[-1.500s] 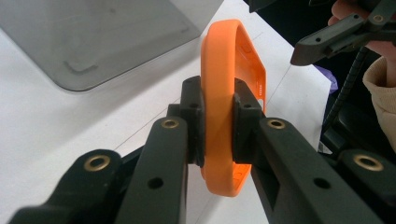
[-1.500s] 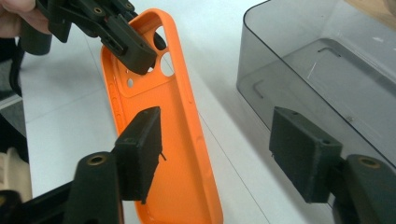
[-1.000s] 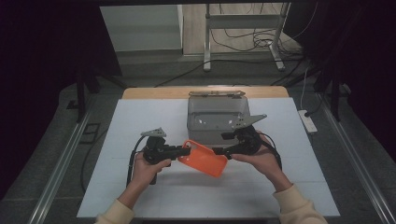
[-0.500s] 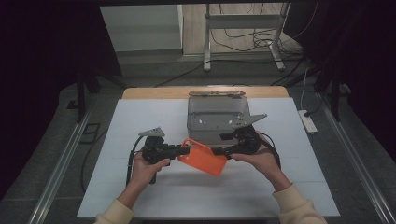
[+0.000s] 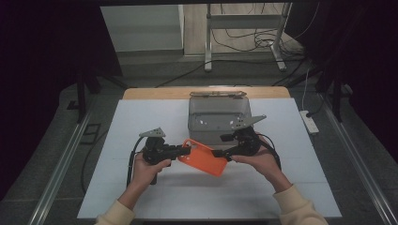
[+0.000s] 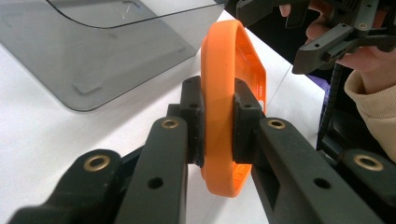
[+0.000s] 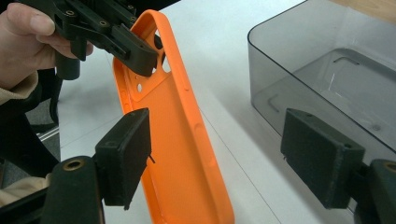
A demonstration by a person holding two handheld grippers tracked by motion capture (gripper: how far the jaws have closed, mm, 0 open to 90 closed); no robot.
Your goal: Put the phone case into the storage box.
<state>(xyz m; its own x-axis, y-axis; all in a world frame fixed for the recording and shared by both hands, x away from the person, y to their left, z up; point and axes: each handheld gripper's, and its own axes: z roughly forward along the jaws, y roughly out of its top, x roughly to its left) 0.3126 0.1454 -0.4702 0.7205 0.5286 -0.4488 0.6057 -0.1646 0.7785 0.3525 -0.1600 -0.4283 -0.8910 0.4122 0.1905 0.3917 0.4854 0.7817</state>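
The left gripper [image 6: 217, 126] is clamping the near-left end of the orange soft-plastic phone case [image 5: 202, 157], holding it above the white table [image 5: 141, 122], near the grey translucent plastic bin [image 5: 218, 116]. The right gripper [image 7: 224, 163] has just been opening; its pads are standing wide, off the case. Judgement: the handover to the left is finishing.

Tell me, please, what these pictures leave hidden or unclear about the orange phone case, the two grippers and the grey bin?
- Orange phone case: left gripper view, gripped edge covered by the clamping pads.
- Case's near end: right gripper view, cut off by the bottom edge.
- Right gripper: high view, jaw gap too small to judge.
- Grey bin: both gripper views, cropped by the frame.
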